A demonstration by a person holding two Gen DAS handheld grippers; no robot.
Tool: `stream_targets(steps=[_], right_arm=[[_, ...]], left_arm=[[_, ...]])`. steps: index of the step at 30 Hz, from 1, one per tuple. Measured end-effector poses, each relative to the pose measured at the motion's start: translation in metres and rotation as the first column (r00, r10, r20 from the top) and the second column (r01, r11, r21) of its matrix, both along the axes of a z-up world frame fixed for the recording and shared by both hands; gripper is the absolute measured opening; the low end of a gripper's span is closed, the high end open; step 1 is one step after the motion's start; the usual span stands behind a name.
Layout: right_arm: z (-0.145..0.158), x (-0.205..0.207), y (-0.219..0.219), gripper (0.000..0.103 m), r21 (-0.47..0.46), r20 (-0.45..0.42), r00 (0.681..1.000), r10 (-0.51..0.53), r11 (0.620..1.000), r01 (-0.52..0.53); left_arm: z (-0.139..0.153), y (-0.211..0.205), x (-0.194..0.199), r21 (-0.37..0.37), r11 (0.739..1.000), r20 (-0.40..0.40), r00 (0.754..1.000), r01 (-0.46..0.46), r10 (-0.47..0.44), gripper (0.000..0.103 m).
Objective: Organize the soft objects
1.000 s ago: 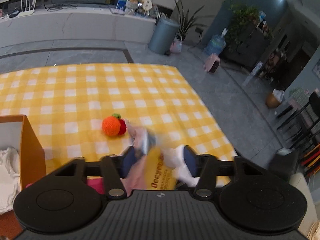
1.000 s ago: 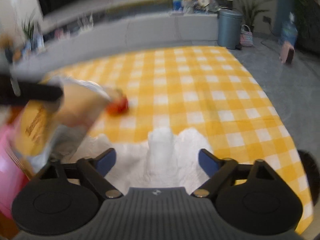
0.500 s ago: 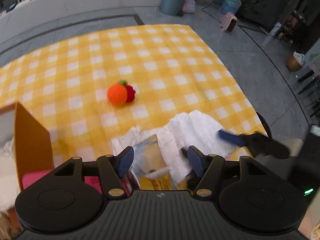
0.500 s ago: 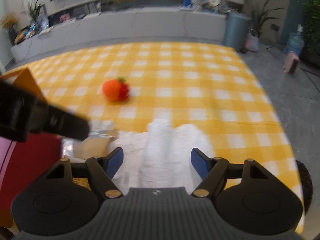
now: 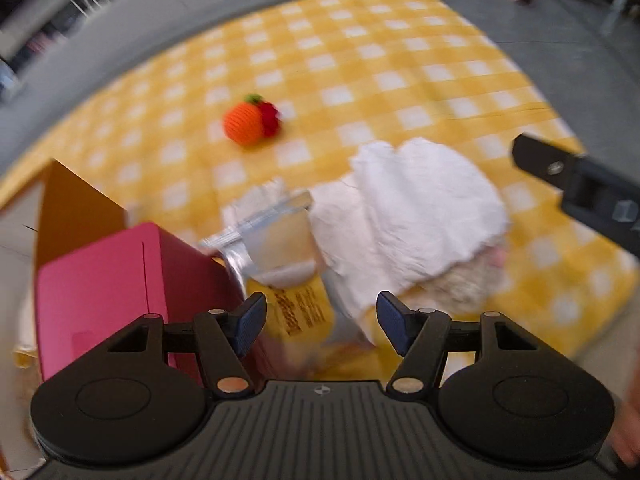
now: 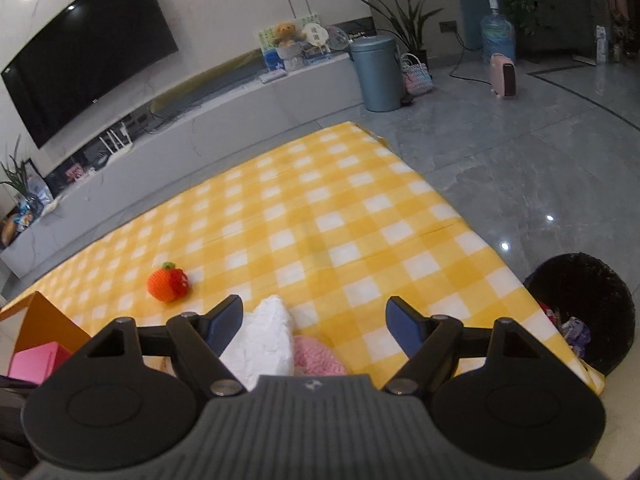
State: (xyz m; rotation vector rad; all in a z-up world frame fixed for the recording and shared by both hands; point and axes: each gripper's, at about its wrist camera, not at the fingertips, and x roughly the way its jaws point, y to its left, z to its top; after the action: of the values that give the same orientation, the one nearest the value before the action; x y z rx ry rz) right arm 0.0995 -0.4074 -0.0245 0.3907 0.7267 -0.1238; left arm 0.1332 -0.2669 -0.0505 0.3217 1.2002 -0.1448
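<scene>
A white cloth point(image 5: 416, 216) lies on the yellow checked tablecloth point(image 5: 360, 80) over a fluffy pink-and-cream soft item point(image 5: 472, 280). A silver and yellow snack pouch point(image 5: 288, 264) lies beside it, against a pink box point(image 5: 104, 280). An orange and red crocheted fruit point(image 5: 250, 122) sits farther back. My left gripper point(image 5: 320, 318) is open and empty, above the pouch. My right gripper point(image 6: 314, 320) is open and empty, above the white cloth point(image 6: 264, 336) and a pink knitted item point(image 6: 316, 356). The crocheted fruit point(image 6: 168, 282) shows at its left.
An orange box point(image 5: 76, 204) stands at the left behind the pink box, and shows in the right wrist view point(image 6: 44, 320). A black waste bin point(image 6: 580, 304) stands on the floor past the table's right edge. A grey TV bench point(image 6: 200, 128) runs behind the table.
My left gripper opened and let go of the snack pouch, which now lies by the pink box. My right gripper rose and tilted up, away from the white cloth.
</scene>
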Motion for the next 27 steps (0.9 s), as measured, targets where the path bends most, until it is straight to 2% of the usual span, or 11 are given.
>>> stream_targets(steps=[3,7,8,12,15,19,24,27], right_arm=[[0.003,-0.003,0.000,0.078,0.011,0.023,1.000,0.018,1.000,-0.018],[0.004,-0.005,-0.002,0.078,0.028,0.035,0.999,0.024,0.999,-0.025],[0.004,-0.005,-0.003,0.078,0.032,0.036,0.999,0.022,0.999,-0.023],[0.003,-0.008,-0.008,0.078,0.050,0.041,0.999,0.009,0.999,-0.011],[0.002,-0.008,-0.009,0.078,0.056,0.041,0.999,0.007,0.998,-0.009],[0.002,-0.008,-0.009,0.077,0.048,0.034,0.999,0.001,0.999,-0.003],[0.003,-0.010,-0.011,0.077,0.058,0.045,0.999,-0.002,0.998,0.000],[0.003,-0.010,-0.012,0.077,0.055,0.048,0.999,-0.006,0.998,0.004]], left_arm=[[-0.010,-0.010,0.002,0.062,0.997,0.034,0.998,-0.052,0.050,0.075],[-0.024,-0.011,0.015,0.041,0.983,-0.028,0.983,-0.181,0.182,0.080],[-0.027,-0.011,0.017,0.041,0.978,-0.021,0.979,-0.204,0.205,0.080],[-0.036,-0.017,0.021,0.080,0.969,0.048,0.972,-0.235,0.231,0.087],[-0.043,-0.021,0.025,0.095,0.961,0.061,0.965,-0.261,0.256,0.091],[-0.048,-0.024,0.027,0.108,0.957,0.057,0.963,-0.268,0.263,0.099],[-0.047,-0.022,0.021,0.068,0.972,0.006,0.974,-0.227,0.227,0.095],[-0.045,-0.026,0.010,0.013,0.994,-0.018,0.993,-0.112,0.113,0.095]])
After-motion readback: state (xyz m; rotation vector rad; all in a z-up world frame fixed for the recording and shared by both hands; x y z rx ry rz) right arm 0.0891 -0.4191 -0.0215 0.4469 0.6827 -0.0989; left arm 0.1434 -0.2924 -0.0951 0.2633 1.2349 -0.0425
